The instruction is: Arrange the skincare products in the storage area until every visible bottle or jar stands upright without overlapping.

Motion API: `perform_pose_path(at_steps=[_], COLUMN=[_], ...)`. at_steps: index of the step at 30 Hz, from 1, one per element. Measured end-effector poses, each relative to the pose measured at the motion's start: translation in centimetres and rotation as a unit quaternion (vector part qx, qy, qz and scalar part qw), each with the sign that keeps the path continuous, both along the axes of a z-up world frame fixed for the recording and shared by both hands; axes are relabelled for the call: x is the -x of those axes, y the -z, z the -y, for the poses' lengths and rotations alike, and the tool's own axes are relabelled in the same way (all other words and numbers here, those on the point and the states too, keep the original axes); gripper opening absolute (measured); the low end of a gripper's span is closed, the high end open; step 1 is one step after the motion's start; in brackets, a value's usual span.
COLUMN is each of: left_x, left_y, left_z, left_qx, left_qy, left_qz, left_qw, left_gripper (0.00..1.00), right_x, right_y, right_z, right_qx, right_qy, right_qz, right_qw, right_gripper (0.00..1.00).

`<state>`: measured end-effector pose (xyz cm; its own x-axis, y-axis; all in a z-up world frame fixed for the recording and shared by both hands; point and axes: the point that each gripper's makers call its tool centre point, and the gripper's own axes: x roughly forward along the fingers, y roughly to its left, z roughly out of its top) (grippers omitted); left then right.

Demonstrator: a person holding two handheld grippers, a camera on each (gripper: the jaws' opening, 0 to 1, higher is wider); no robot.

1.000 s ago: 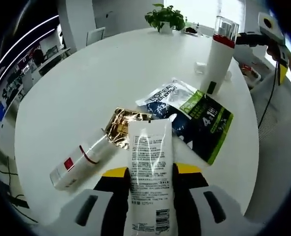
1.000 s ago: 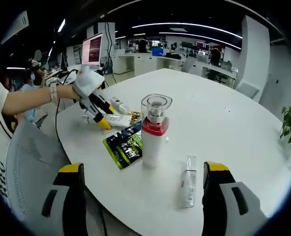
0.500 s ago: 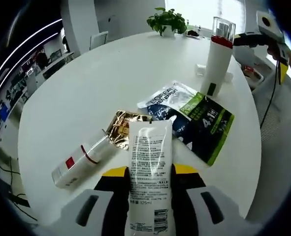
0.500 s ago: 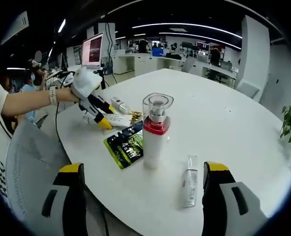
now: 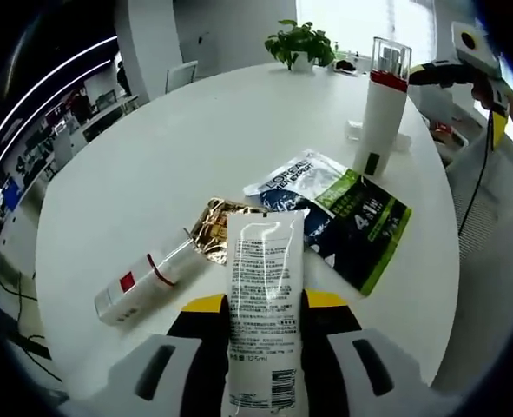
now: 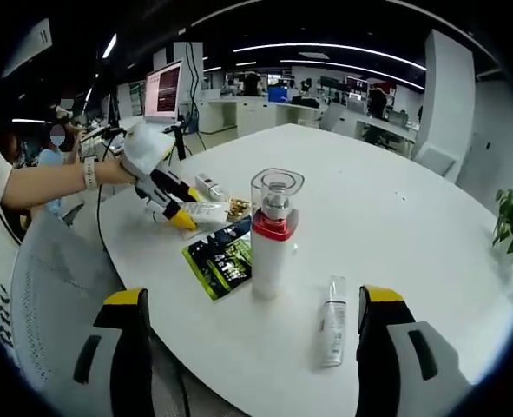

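Left gripper view: low and close over the round table (image 5: 152, 139), facing across it toward the potted plant (image 5: 301, 39). Right gripper view: from the opposite edge, farther back, facing the office. Shared: pump bottle (image 5: 382, 104) (image 6: 272, 230), dark sachets (image 5: 343, 213) (image 6: 224, 256).

Bright, even light is falling on my white table (image 5: 195, 122). In my left gripper view, window light (image 5: 360, 22) at 12 o'clock is blowing out to pure white. In my right gripper view, ceiling light strips (image 6: 325, 48) are curving at 12 o'clock over a dimmer office. Shadows are lying soft. Fisheye bending is growing toward the edges; sharpness is holding at centre.
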<state>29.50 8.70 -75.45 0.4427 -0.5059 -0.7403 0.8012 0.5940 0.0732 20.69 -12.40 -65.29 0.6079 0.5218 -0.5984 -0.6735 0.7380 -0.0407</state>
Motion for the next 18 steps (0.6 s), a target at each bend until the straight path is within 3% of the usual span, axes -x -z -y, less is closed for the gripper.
perform_pose_path(at_steps=[14, 18], left_x=[0.5, 1.0], left_y=[-2.4, -2.9], left_z=[0.7, 0.9], left_qx=[0.043, 0.051], left_qy=[-0.013, -0.012], left_qz=[0.023, 0.031], left_qw=[0.9987, 0.9981], left_gripper=[0.29, 0.29], right_x=[0.3, 0.4], right_y=[-0.4, -0.1], right_z=[-0.5, -0.1], right_qx=[0.005, 0.025], right_qy=[-0.011, -0.013], right_qz=[0.009, 0.012], right_qw=[0.9999, 0.9995], right_gripper=[1.00, 1.00])
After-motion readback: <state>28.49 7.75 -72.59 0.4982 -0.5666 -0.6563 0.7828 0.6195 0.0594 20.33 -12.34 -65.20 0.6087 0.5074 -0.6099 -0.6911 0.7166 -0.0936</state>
